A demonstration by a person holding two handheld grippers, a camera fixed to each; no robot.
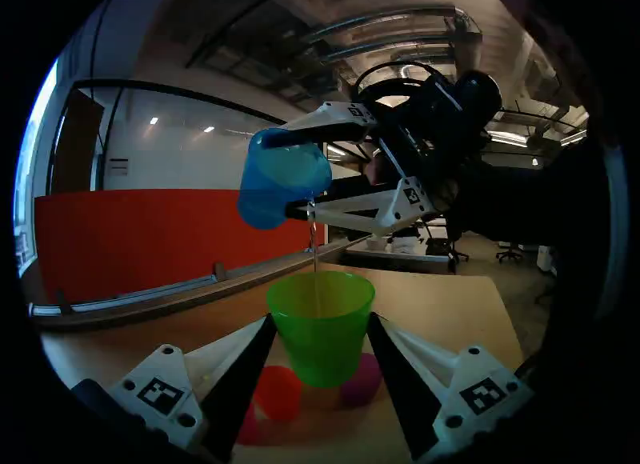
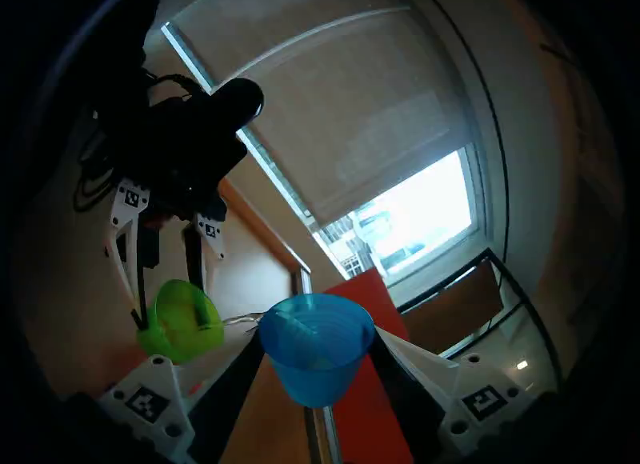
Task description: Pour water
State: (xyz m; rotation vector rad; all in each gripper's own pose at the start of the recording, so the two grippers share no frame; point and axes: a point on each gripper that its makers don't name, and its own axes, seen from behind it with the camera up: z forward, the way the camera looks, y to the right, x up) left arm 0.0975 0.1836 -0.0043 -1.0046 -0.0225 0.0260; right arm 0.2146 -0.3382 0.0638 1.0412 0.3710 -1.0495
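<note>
- left gripper (image 1: 320, 322) is clamped on the green cup (image 1: 322, 344), one finger pressed into each side, and the cup sits upright between them
- can't really tell if the green cup rests on the wooden table (image 1: 448, 304) or hangs just above it
- right gripper (image 1: 280, 176) has the blue cup (image 1: 280, 188) squeezed between its two fingers, up above the green cup and a little to the left in the left gripper view, and the cup is tipped over
- the water (image 1: 314, 252) comes off the low side of the blue cup as a thin stream and drops straight into the open mouth of the green cup
- a red cup (image 1: 278, 392) and a purple cup (image 1: 362, 378) are on the table right by the base of the green cup, both partly hidden by it
- a long red wall panel (image 1: 160, 240) runs behind the far edge of the table
- in the right gripper view the blue cup is front and centre between the fingers with its mouth facing the camera, but how much is inside I can't tell
- same view has the green cup off to the left with the left gripper's fingers on either side of it, and a bright window (image 2: 416, 216) behind
</note>
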